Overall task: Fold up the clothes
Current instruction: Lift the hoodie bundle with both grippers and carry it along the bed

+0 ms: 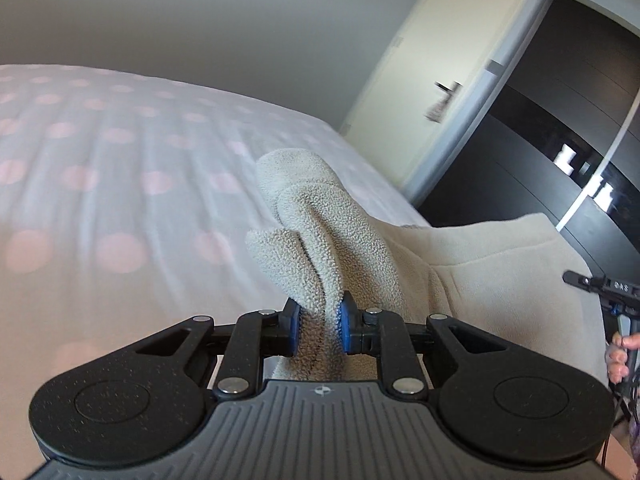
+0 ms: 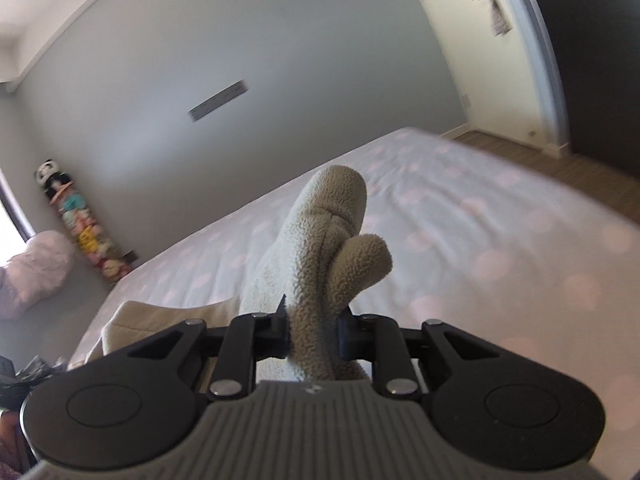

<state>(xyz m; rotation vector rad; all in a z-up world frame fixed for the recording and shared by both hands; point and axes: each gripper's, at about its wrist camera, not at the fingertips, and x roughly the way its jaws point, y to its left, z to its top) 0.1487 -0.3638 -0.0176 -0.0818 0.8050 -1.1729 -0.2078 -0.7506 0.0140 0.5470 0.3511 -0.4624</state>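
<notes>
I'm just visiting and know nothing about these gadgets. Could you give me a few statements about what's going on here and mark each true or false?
1. Both grippers pinch the same beige fleece garment. True: the left gripper and right gripper are each shut on it.
2. The bed sheet is plain blue. False: pale with pink dots.
3. The garment lies flat on the bed. False: it is lifted, bunched in the jaws.
4. The cream door stands beside a dark wardrobe. True.

Bedroom with grey walls and a polka-dot bed

A bed covered in pink-dotted white sheet was seen beneath a grey wall; a cream door, wooden floor and dark glossy wardrobe were lit by daylight.
</notes>
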